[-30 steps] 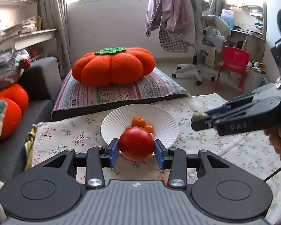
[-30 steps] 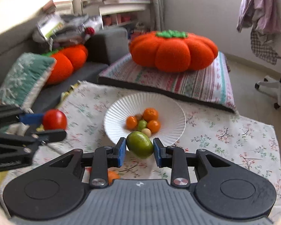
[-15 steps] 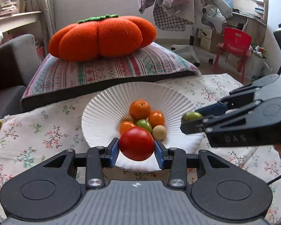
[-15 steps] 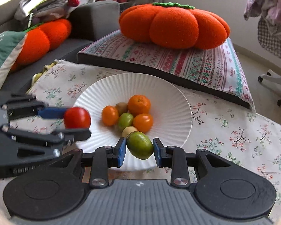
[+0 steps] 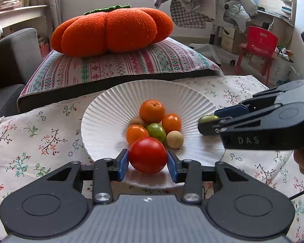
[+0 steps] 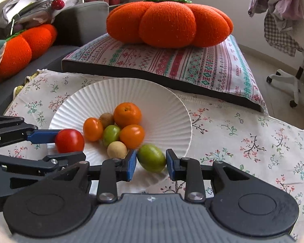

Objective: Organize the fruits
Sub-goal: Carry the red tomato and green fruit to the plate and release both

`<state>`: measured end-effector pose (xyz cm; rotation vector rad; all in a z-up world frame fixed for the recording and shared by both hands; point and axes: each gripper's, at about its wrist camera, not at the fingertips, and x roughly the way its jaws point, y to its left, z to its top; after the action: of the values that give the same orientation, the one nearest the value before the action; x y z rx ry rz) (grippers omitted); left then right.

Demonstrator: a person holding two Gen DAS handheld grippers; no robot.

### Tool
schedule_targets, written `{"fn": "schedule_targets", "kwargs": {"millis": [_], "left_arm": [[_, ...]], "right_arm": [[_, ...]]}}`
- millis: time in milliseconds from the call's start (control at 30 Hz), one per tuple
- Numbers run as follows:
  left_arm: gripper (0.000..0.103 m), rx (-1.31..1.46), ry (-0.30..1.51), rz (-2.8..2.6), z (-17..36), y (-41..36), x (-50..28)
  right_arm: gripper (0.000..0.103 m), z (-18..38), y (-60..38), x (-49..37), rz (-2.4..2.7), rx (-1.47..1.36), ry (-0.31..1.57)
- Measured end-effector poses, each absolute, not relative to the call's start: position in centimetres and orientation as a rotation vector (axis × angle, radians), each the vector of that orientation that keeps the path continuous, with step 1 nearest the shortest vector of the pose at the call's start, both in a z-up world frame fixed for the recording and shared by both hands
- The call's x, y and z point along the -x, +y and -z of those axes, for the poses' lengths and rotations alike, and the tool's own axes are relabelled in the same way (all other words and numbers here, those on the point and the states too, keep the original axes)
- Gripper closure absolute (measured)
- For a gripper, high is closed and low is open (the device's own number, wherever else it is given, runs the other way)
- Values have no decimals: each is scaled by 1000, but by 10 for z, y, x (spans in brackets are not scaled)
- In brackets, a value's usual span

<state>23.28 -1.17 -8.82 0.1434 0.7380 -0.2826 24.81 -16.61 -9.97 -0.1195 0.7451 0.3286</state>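
A white ribbed plate [image 5: 111, 109] [image 6: 164, 105] on the floral cloth holds several small fruits: a mandarin [image 5: 152, 111] [image 6: 127, 115], two orange tomatoes, a green one, a kiwi and a pale ball. My left gripper [image 5: 148, 162] [image 6: 70, 141] is shut on a red tomato [image 5: 147, 155] [image 6: 69, 140] over the plate's near left rim. My right gripper [image 6: 151, 160] [image 5: 207, 121] is shut on a green oval fruit [image 6: 151, 158] [image 5: 208, 119] over the plate's near right rim. Both fruits hang just above the plate.
Behind the plate lies a striped cushion [image 5: 119, 64] with a big orange pumpkin pillow [image 5: 111, 30] on it. A grey sofa [image 6: 79, 18] with another pumpkin pillow stands at the left. A red chair [image 5: 259, 42] and an office chair stand at the far right.
Both grippers came forward and down toward the plate with their fruits still held; the plate now looks much nearer. Over the last half second they hardly moved.
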Motion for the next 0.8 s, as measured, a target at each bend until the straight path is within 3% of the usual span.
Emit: {"fn": "schedule_targets", "kwargs": {"millis": [267,467,633,700,800], "left_arm": [[74,-142,722,251,78,-6,-228],[69,-158,717,217,68,5,-213],[64,-148,711,179,55,19,-199],[62,-142,699,166,49,24,-192],[60,-125,688,150,41,33,-181]], "right_arm": [[73,97,-165,-244,-325,127,738],[60,84,-161,-234,-306,140,707],[56,70,-153,-223,-295,162,689],[47,63,-151,-217,-299,167,673],[47,52,-149,-208,-306,185,652]]}}
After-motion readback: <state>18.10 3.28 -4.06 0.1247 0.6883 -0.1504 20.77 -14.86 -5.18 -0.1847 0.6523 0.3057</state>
